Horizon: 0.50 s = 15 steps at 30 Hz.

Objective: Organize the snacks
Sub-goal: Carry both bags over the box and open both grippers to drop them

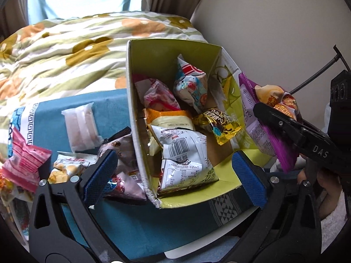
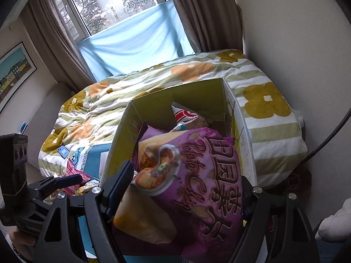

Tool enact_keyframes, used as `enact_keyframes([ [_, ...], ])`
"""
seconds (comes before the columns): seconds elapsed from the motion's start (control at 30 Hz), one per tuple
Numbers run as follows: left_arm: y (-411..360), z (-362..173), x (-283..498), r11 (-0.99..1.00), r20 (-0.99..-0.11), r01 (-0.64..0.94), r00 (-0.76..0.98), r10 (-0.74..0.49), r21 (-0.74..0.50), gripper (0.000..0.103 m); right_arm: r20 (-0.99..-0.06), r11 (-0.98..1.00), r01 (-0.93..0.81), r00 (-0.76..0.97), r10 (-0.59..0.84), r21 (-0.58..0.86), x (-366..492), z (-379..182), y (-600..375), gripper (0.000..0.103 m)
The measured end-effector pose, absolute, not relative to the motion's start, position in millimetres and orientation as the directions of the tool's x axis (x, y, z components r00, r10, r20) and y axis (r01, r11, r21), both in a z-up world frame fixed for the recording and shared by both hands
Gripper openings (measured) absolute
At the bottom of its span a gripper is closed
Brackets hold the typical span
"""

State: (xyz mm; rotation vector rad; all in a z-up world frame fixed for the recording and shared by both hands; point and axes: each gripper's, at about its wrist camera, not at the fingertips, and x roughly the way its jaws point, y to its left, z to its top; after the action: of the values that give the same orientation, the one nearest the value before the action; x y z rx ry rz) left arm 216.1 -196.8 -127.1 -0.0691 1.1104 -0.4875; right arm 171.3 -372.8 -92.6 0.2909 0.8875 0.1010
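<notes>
Green-lined box [image 1: 140,109] open on the blue cloth [image 1: 136,225], half full of packets, bare cardboard at its near right corner. Right gripper [image 2: 175,199] clamped on purple chip bag [image 2: 197,175], hovering at the box's right wall. Left gripper [image 1: 173,177] spread fully wide, empty, straddling the near left box edge above the white barcode packet [image 1: 182,151].

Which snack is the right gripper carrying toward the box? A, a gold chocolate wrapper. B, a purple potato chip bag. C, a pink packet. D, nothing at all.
B: the right gripper is clamped on the purple potato chip bag, held at the edge of the open box; the gold wrapper already lies inside the box.
</notes>
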Motion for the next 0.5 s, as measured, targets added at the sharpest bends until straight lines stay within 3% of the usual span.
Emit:
enact_keyframes([
  [0.23,-184,-126,220,0.911,-0.851,0.317,0.367,-0.374,-0.264,0.103,-0.746,0.966,-0.022,0.630,0.214,0.259,188,-115,-363,0.082],
  [0.33,-181,-131,220,0.910,-0.852,0.299,0.355,-0.384,-0.286,0.103,-0.713,0.967,-0.004,0.675,0.191,0.256,182,-118,-364,0.103],
  [0.5,-182,-141,216,0.915,-0.859,0.285,0.346,-0.377,-0.286,0.103,-0.692,0.971,0.002,0.702,0.170,0.240,166,-119,-366,0.103],
])
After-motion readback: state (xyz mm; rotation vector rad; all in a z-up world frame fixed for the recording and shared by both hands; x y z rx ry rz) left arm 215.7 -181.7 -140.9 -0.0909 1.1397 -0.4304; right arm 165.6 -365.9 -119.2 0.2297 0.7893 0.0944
